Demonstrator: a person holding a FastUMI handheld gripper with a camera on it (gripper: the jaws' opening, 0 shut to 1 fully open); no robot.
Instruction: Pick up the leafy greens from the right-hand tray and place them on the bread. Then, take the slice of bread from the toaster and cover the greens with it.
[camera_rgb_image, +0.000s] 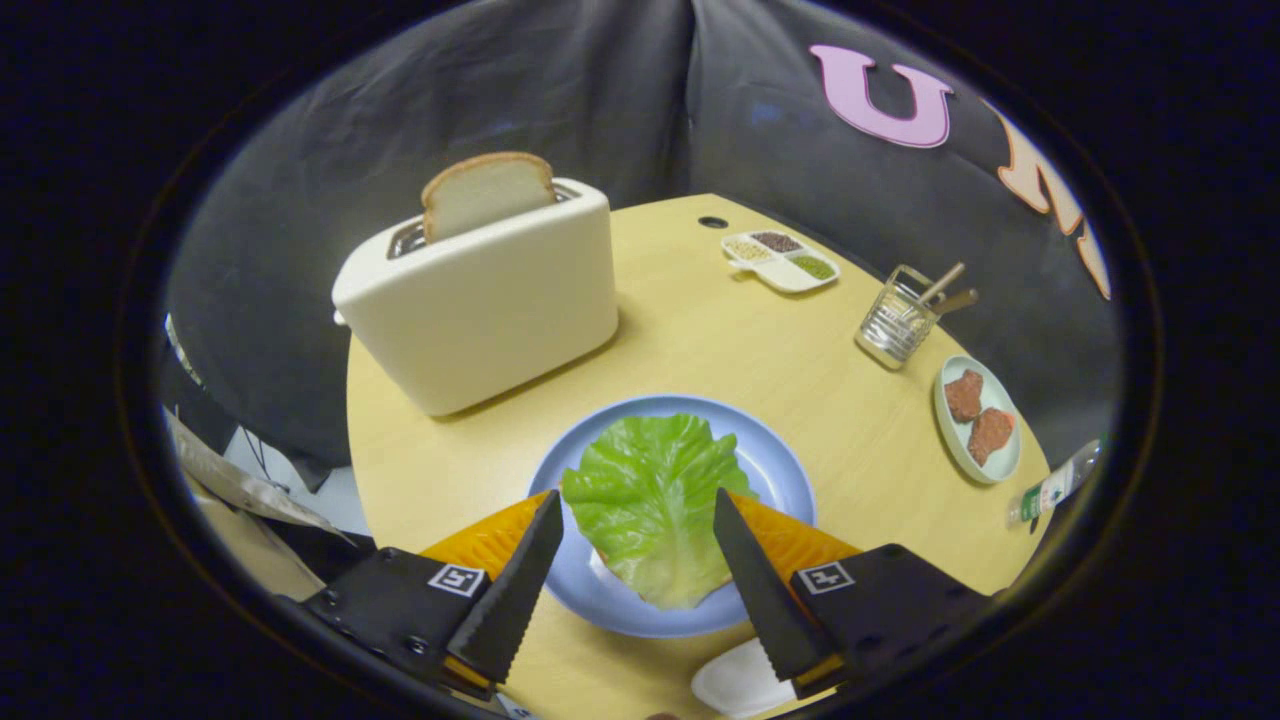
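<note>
**Operator:** Two fingers frame the work area. Report the jaw condition.

**Technician:** Gripper (635, 515) jaws stand wide apart and hold nothing. The leafy greens (650, 500) lie between the fingers, on the blue plate (780, 470). A sliver of bread (603, 562) shows at the leaf's lower left edge, under it.

**Operator:** Position of the second slice?

**Technician:** The slice of bread (487, 193) stands upright in a slot of the toaster (480, 300), at 11 o'clock from the plate, well beyond the fingers.

**Operator:** Other items on the table (700, 330)?

**Technician:** At 1 o'clock, a divided dish (782, 260) with three compartments of small contents. At 2 o'clock, a wire cup (897, 325) holding utensils. At 3 o'clock, an oval tray (978, 420) carrying two brown pieces, with a bottle (1055, 485) just beside it. At 5 o'clock, close under the right finger, a white dish (735, 680), partly hidden.
</note>
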